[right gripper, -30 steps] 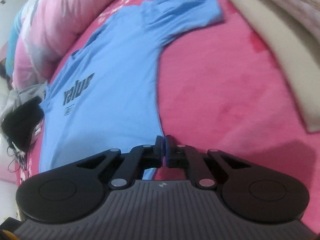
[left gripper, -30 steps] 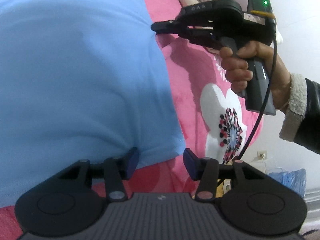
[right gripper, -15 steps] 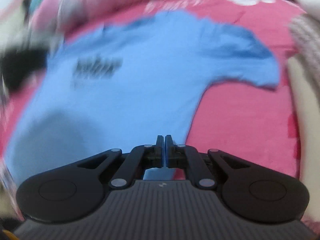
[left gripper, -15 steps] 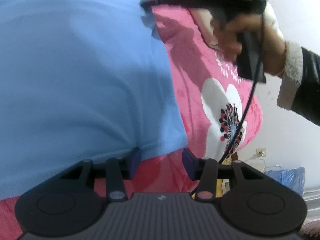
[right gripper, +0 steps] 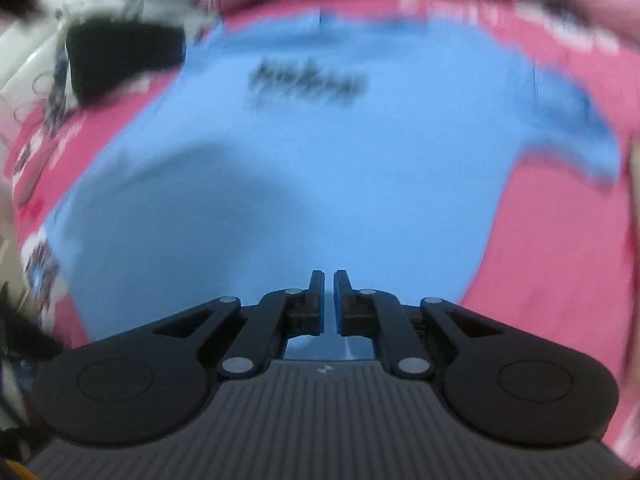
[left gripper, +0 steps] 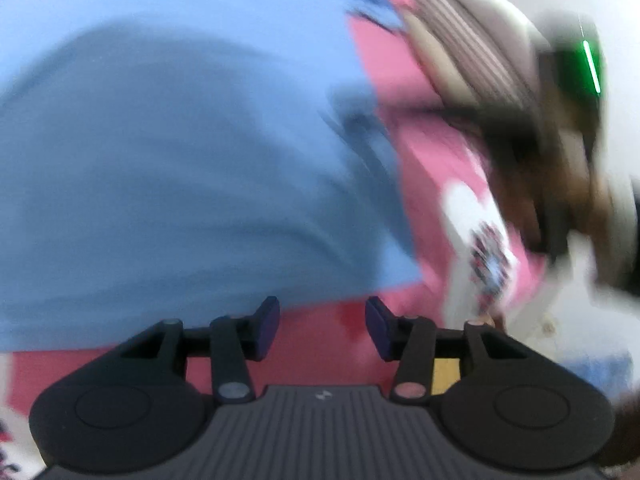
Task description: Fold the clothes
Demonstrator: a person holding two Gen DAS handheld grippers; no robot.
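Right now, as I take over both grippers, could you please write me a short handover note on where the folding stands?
Left gripper: open, holding nothing, just short of the near hem of the blue T-shirt.
Right gripper: fingers nearly together with a thin gap; the frame is too blurred to say whether cloth is pinched. It hangs over the shirt's lower edge.
The shirt lies spread flat, print side up, on the pink blanket, one sleeve out to the side.
Done: shirt laid out; no fold shows.
Left: all the folding. Both views are motion-blurred, so check the grip first.
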